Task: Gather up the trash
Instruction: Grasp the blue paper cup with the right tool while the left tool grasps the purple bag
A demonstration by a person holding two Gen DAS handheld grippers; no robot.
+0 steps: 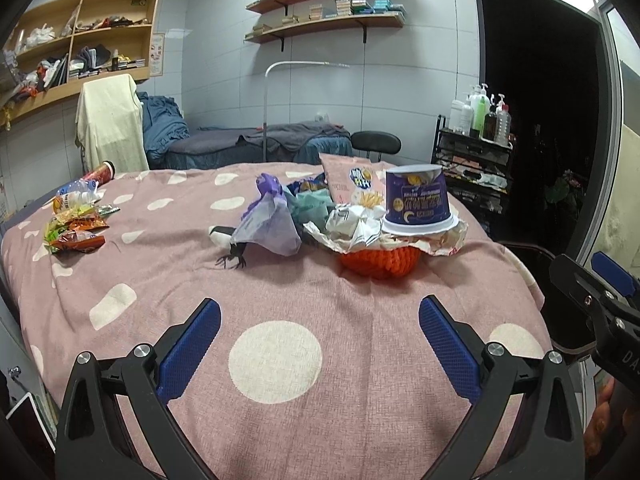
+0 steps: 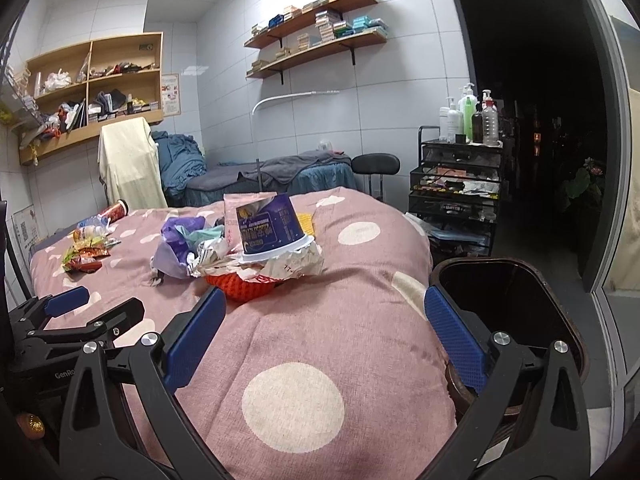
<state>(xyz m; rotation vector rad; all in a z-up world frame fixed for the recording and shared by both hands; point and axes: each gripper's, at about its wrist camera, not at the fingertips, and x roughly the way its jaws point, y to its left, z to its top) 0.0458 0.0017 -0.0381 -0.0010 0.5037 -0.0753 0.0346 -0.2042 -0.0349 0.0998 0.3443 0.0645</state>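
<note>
A heap of trash lies mid-bed: an upturned purple cup (image 1: 418, 200) (image 2: 274, 226) on crumpled white paper (image 1: 360, 228) (image 2: 296, 262), a purple wrapper (image 1: 268, 220) (image 2: 176, 244) and a pink snack bag (image 1: 352, 180). Under it sits an orange knitted object (image 1: 380, 262) (image 2: 242, 286). More snack wrappers (image 1: 76, 228) (image 2: 84, 256), a plastic bottle (image 1: 76, 194) and a red tube can (image 1: 102, 172) lie at the far left. My left gripper (image 1: 320, 344) is open above the bedspread, short of the heap. My right gripper (image 2: 326, 340) is open too, with a dark bin (image 2: 516, 312) at its right finger.
The pink spotted bedspread (image 1: 280, 360) covers the bed. A black trolley (image 2: 456, 196) with bottles stands right of the bed, by a dark doorway. A stool (image 1: 376, 144), another bed (image 1: 260, 144) and wall shelves (image 1: 80, 44) are behind.
</note>
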